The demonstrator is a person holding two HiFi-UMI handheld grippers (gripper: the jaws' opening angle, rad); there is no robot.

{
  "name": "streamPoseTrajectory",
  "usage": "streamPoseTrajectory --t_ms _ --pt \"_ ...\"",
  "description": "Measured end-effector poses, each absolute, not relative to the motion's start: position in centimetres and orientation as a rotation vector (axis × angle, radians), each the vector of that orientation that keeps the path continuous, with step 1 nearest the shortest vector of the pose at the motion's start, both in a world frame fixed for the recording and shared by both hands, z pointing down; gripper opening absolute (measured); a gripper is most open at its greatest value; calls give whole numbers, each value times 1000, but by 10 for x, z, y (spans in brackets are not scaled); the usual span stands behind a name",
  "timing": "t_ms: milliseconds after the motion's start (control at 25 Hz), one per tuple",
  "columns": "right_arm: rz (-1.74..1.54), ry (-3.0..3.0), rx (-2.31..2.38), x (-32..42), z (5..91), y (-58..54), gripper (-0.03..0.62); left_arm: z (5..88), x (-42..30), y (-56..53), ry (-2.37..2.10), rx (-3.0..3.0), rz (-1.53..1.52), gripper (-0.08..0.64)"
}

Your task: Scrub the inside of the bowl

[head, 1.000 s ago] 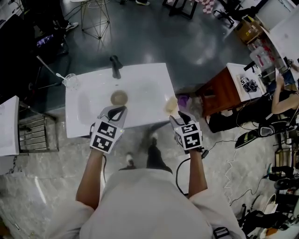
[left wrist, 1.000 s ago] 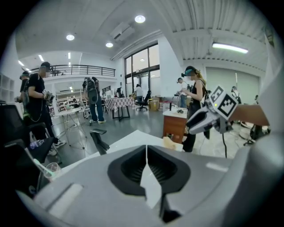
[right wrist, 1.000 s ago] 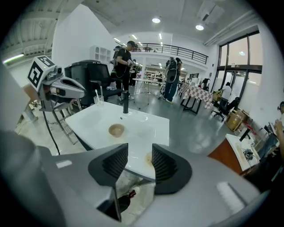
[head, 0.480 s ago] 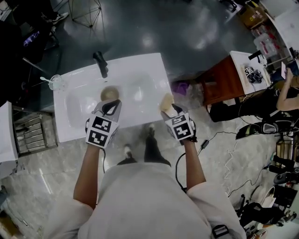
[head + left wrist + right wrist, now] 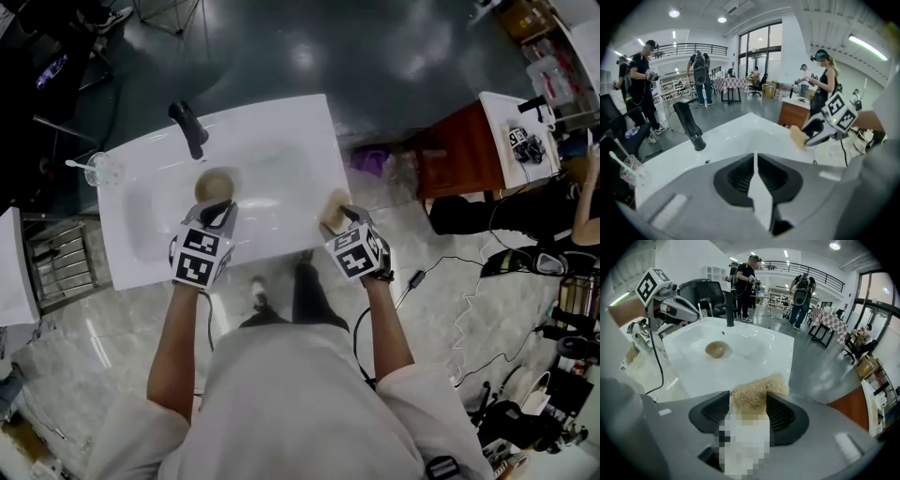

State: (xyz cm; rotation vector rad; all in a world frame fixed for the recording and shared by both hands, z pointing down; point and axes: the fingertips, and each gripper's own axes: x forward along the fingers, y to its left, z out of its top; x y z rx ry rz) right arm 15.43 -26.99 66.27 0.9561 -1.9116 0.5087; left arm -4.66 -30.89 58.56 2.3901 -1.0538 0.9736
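Bowl (image 5: pixel 215 185) in sink (image 5: pixel 281 141), sponge (image 5: pixel 333 206) near edge

left claw (image 5: pixel 755 164): opening, empty | right claw (image 5: pixel 749 405): opening, sponge (image 5: pixel 760 387) between jaws

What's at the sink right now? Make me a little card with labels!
place: white sink with a dark faucet
bowl: tan bowl sitting in the basin, not held
left gripper: empty, jaws opening a little, close to the bowl
right gripper: jaws opening, sponge between them, at the sink's right edge
also: clear cup on the sink's far left corner
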Motion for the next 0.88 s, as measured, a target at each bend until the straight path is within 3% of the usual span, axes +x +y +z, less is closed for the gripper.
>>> streamPoseTrajectory --t_ms 440,880 --pt "497 -1865 877 157 677 -288 193 639 -59 -340 -1090 2241 1043 35" --pt "620 -1930 888 164 678 -297 166 728 -59 -366 -983 2048 1251 141"
